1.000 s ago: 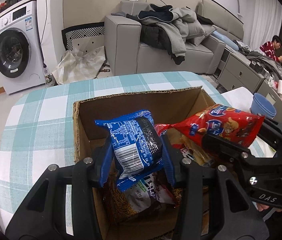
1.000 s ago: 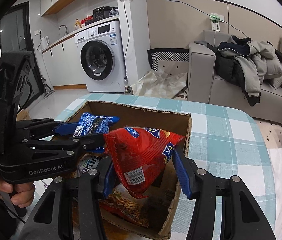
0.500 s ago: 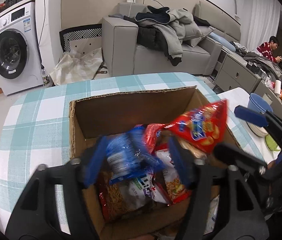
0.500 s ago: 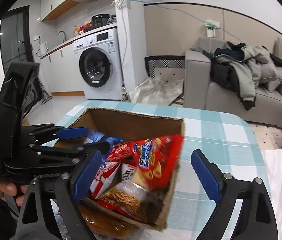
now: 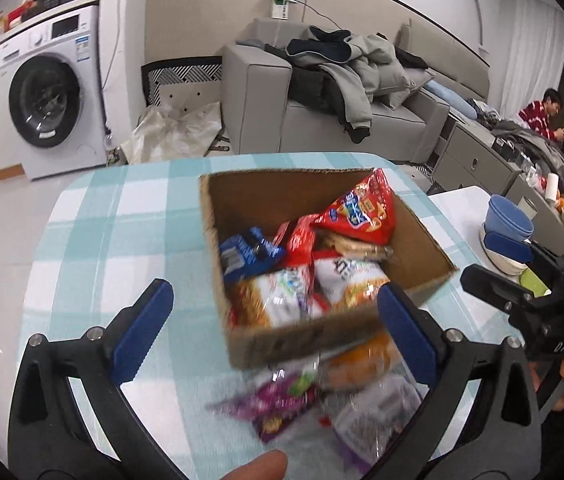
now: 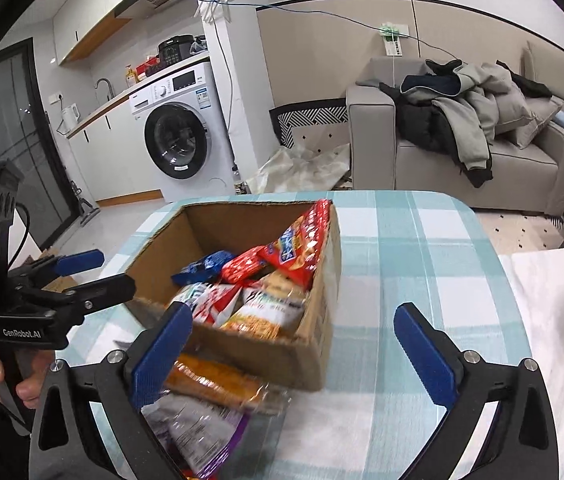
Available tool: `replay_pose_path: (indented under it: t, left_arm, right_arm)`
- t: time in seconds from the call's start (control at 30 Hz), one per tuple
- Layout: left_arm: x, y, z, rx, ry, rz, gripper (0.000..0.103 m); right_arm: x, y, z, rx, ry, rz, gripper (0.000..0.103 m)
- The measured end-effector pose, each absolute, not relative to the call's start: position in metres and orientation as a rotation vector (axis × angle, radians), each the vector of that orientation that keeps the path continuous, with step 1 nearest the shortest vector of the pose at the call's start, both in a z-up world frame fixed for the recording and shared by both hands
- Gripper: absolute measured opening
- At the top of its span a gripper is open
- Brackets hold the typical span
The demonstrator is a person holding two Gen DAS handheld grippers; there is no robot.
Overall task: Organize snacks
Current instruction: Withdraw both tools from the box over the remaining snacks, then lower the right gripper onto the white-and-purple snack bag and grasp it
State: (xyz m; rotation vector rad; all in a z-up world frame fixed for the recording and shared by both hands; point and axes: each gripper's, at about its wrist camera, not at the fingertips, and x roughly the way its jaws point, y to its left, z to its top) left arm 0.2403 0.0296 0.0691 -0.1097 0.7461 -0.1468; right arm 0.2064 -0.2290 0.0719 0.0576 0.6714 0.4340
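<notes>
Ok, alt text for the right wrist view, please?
Open blue-padded right tongs hang empty over the near edge of a brown cardboard box filled with snack packets, on a teal checked tablecloth. More loose packets lie outside the box; the left tongs are at left.

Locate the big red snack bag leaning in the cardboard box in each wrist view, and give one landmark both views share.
Left wrist view: the red snack bag stands just right of centre, leaning in the far right corner of the cardboard box.
Right wrist view: it sits at centre, against the box's right wall, top corner at the rim.
Shared landmark: the white washing machine, upper left in both.
</notes>
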Motion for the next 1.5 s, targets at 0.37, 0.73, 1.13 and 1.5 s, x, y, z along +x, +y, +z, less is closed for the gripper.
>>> replay_pose_path:
  t: [0.37,0.73,1.13,1.5]
  left_arm:
    - [0.163,0.046,0.087,-0.109,0.709,-0.107,0.102]
    - [0.124,0.039,0.063,-0.094,0.73,-0.092,0.102]
    - [0.131,0.046,0.034,-0.104,0.779,-0.09,0.102]
    - [0.145,0.058,0.011,-0.123,0.83,-0.074,0.102]
  right_arm:
    - [0.143,-0.221,0.081,0.032,0.661,0.448,0.103]
    - [0.119,-0.215,0.05,0.026,0.7,0.451,0.103]
    - [0.122,-0.2,0.019,0.003,0.772,0.459,0.103]
    - [0.131,-0.175,-0.006,0.008,0.837,0.514,0.103]
